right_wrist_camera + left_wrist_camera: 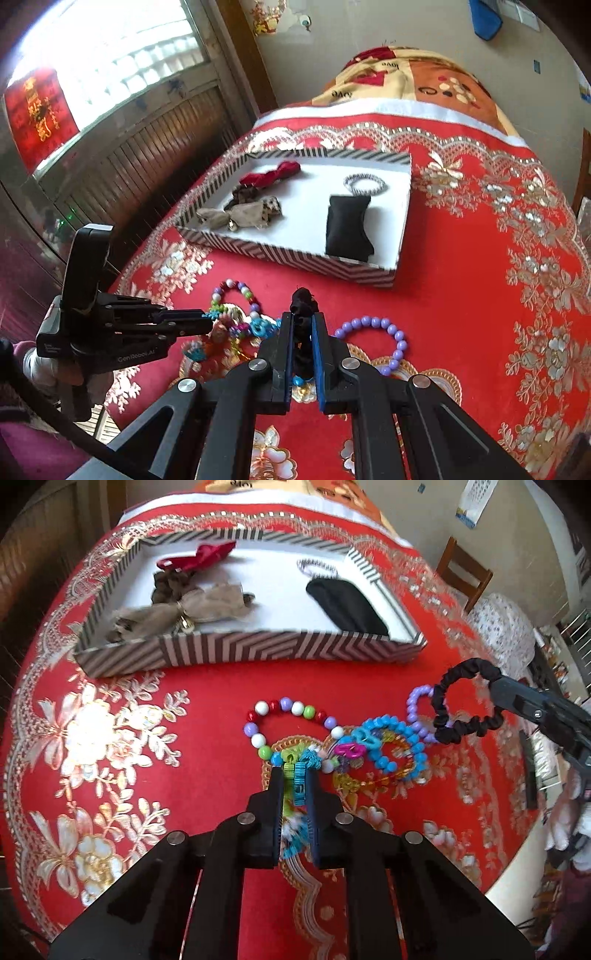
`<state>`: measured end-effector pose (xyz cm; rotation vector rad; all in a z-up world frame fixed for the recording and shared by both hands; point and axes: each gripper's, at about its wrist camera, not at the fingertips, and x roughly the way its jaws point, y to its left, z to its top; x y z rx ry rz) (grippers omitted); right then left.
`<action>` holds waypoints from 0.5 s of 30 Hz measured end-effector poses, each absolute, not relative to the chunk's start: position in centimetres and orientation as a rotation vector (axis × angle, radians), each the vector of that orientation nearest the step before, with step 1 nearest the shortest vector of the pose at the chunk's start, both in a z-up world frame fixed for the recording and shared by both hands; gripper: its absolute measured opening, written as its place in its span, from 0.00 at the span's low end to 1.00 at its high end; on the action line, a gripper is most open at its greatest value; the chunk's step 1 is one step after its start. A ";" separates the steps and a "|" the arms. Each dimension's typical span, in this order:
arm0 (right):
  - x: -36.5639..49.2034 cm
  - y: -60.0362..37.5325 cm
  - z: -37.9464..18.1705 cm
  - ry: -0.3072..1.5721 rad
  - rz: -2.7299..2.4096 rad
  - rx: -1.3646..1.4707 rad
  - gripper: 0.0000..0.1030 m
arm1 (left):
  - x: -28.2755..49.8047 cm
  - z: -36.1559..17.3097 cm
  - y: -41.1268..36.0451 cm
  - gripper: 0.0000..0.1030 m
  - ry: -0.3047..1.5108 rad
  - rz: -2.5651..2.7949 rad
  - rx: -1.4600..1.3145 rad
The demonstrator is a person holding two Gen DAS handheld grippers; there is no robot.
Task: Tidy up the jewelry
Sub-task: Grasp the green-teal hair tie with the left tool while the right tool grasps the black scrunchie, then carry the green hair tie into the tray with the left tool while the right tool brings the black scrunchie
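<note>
My left gripper is shut on a green and blue hair clip at the edge of a pile of bead bracelets: a multicoloured one, a blue one and a purple one. My right gripper is shut on a black scrunchie, which shows as a black ring held just above the cloth in the left wrist view. The striped tray behind holds a red scrunchie, a brown one, a beige bow, a black pouch and a silver bracelet.
The red embroidered tablecloth covers the table. A wooden chair stands at the far right. A patterned blanket lies behind the table and a window is at the left.
</note>
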<state>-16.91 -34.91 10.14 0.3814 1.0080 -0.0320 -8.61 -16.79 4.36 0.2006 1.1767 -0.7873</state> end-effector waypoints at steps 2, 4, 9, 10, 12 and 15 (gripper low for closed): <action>-16.7 -35.0 10.7 0.996 -0.030 0.377 0.08 | -8.6 5.4 -16.2 0.10 1.158 -0.790 0.189; -16.6 -35.0 11.2 0.984 -0.029 0.373 0.08 | -8.5 6.5 -15.8 0.10 1.145 -0.797 0.173; -16.1 -34.9 12.3 0.963 -0.023 0.364 0.08 | -8.4 9.1 -15.0 0.10 1.097 -0.793 0.150; -16.0 -34.8 12.5 0.960 -0.021 0.361 0.08 | -8.3 9.5 -14.9 0.10 1.087 -0.791 0.146; -15.9 -34.8 12.8 0.953 -0.021 0.356 0.08 | -8.1 10.5 -14.8 0.10 1.066 -0.787 0.142; -15.5 -35.0 13.3 0.941 -0.021 0.352 0.08 | -7.6 11.8 -14.8 0.10 1.032 -0.774 0.146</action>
